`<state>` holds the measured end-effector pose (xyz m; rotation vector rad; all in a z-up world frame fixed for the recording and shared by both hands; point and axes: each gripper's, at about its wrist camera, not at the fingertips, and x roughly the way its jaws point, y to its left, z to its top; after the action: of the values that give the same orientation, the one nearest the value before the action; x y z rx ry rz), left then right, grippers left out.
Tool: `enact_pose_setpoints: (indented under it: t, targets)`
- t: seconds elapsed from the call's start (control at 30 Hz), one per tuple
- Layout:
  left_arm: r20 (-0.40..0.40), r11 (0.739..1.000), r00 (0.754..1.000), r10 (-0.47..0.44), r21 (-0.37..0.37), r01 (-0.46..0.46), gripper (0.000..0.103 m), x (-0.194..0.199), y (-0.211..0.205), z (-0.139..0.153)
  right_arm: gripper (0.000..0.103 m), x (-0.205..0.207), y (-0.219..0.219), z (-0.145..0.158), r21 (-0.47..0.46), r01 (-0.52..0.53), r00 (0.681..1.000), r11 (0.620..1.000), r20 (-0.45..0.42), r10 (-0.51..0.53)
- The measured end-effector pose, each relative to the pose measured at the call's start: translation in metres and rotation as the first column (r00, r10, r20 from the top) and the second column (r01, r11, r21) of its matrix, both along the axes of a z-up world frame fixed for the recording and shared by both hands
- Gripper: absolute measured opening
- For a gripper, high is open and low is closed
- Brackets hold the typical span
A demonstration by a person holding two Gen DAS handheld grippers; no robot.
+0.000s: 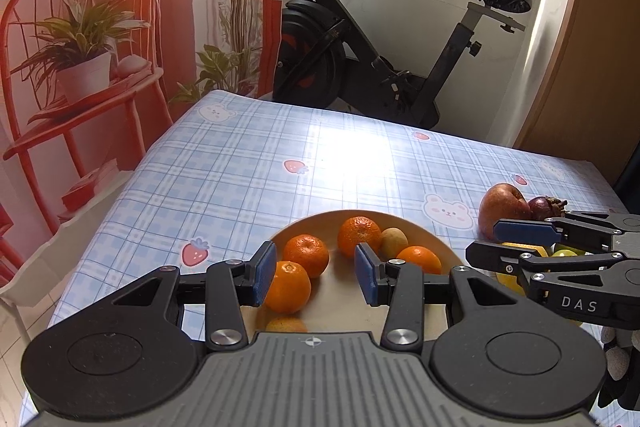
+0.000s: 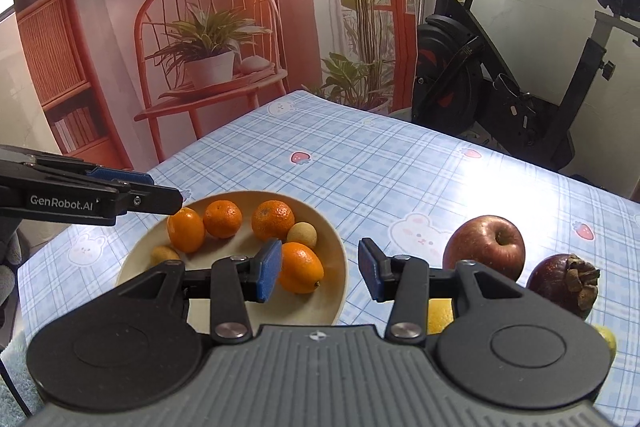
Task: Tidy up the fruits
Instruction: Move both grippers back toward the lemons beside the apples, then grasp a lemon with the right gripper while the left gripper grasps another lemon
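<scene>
A beige plate (image 1: 320,217) (image 2: 248,193) on the blue checked tablecloth holds several oranges (image 1: 306,255) (image 2: 222,219) and small tan fruits (image 1: 394,242) (image 2: 302,233). My left gripper (image 1: 316,273) hovers open over the plate's near side with nothing between its pads; it enters the right wrist view from the left (image 2: 164,191). My right gripper (image 2: 319,269) is open and empty over the plate's right rim, and shows at the right of the left wrist view (image 1: 484,241). A red apple (image 2: 484,247) (image 1: 504,211) and a dark purple mangosteen (image 2: 560,283) (image 1: 546,207) lie on the cloth to the right.
A yellow fruit (image 2: 440,315) (image 1: 508,279) lies partly hidden under my right gripper, and a yellow-green one (image 2: 606,339) lies at the far right. A black exercise bike (image 1: 360,47) stands behind the table's far edge. A printed backdrop with a red chair (image 2: 208,67) hangs to the left.
</scene>
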<state>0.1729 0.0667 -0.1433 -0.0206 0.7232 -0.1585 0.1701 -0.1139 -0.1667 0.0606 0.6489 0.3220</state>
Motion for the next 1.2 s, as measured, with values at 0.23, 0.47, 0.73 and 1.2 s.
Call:
enact_pose_setpoints:
  t: [0.23, 0.47, 0.73, 1.2]
  targets:
    - [-0.001, 1.0, 1.0, -0.009, -0.015, 0.009, 0.046, -0.007, -0.009, 0.007, 0.046, -0.025, -0.04, 0.01, 0.048, 0.086, 0.996, 0.995, 0.021, -0.087]
    - [0.012, 0.997, 0.998, -0.065, -0.039, 0.066, 0.047, -0.014, -0.036, 0.012, 0.046, -0.055, -0.076, 0.011, 0.031, 0.125, 0.991, 0.992, 0.039, -0.126]
    - [0.011, 0.986, 0.987, -0.159, -0.053, 0.16, 0.054, -0.02, -0.08, 0.007, 0.047, -0.083, -0.099, 0.002, 0.023, 0.171, 0.984, 0.985, 0.048, -0.172]
    - [-0.031, 0.972, 0.972, -0.232, -0.039, 0.231, 0.056, -0.013, -0.113, -0.006, 0.064, -0.109, -0.083, -0.023, -0.049, 0.1, 0.993, 0.994, 0.067, -0.096]
